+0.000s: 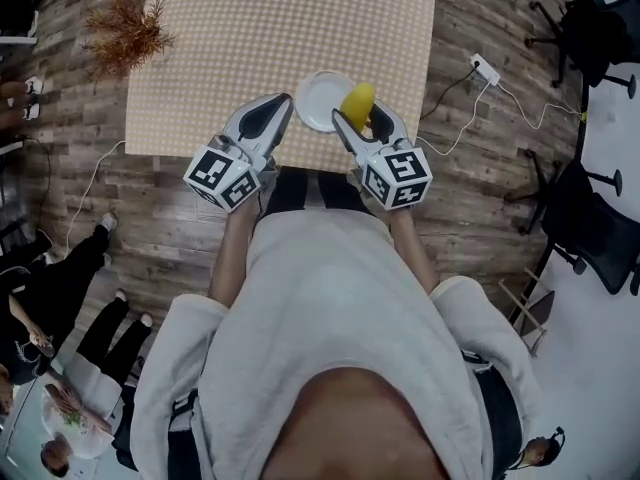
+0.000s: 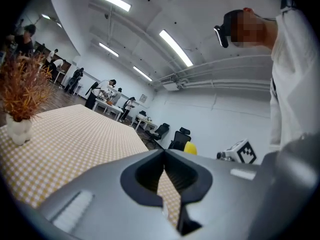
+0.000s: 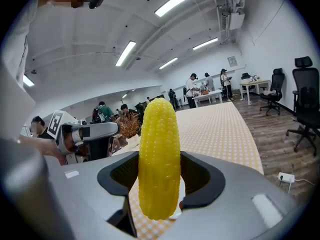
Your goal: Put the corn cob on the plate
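Note:
A yellow corn cob (image 1: pixel 357 101) stands upright between the jaws of my right gripper (image 1: pixel 362 118), which is shut on its middle. In the right gripper view the corn cob (image 3: pixel 159 159) fills the gap between the jaws. It hangs over the right part of a white plate (image 1: pixel 313 98) near the front edge of the checked table (image 1: pixel 280 28). My left gripper (image 1: pixel 280 105) is just left of the plate, its jaws together with nothing between them. From the left gripper view, a bit of the corn cob (image 2: pixel 190 148) shows beyond its tips (image 2: pixel 164 152).
A dried plant in a white vase (image 1: pixel 125 28) stands at the table's far left corner. A power strip (image 1: pixel 485 68) with cables lies on the wood floor to the right, near black office chairs (image 1: pixel 600 28). People (image 1: pixel 50 288) stand at the lower left.

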### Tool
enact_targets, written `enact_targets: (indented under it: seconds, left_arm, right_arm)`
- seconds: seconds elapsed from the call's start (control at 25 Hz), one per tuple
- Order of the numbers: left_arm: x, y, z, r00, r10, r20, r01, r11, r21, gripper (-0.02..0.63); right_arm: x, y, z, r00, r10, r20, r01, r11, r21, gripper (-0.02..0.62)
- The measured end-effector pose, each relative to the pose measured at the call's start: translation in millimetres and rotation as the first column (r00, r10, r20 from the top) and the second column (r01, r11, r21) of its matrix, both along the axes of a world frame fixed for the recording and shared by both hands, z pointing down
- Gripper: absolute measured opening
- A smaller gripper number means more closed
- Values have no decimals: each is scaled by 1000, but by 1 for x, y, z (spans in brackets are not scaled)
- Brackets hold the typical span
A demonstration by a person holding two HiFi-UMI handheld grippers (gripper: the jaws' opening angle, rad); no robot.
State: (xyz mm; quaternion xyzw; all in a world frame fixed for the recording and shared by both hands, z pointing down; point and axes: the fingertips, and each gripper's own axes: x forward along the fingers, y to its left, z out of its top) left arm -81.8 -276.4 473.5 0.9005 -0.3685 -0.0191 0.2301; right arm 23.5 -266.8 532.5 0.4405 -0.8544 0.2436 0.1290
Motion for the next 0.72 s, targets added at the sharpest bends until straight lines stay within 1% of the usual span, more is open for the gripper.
enact_targets:
  seconds: [0.36, 0.52, 0.72]
  left_arm:
    - [4, 12, 55, 1000, 19, -14, -20, 994, -107, 9]
    - [6, 18, 62, 1000, 18, -21, -21, 992, -125, 8]
    - [6, 26, 59, 1000, 12, -19, -15, 992, -123, 8]
  right_arm:
    - [1, 26, 59, 1000, 4, -13, -6, 992, -129, 253]
    - [0, 32, 76, 1000, -8, -26, 3, 987, -162, 255]
    - [-5, 18, 89, 997, -53, -55, 43, 985, -165, 254]
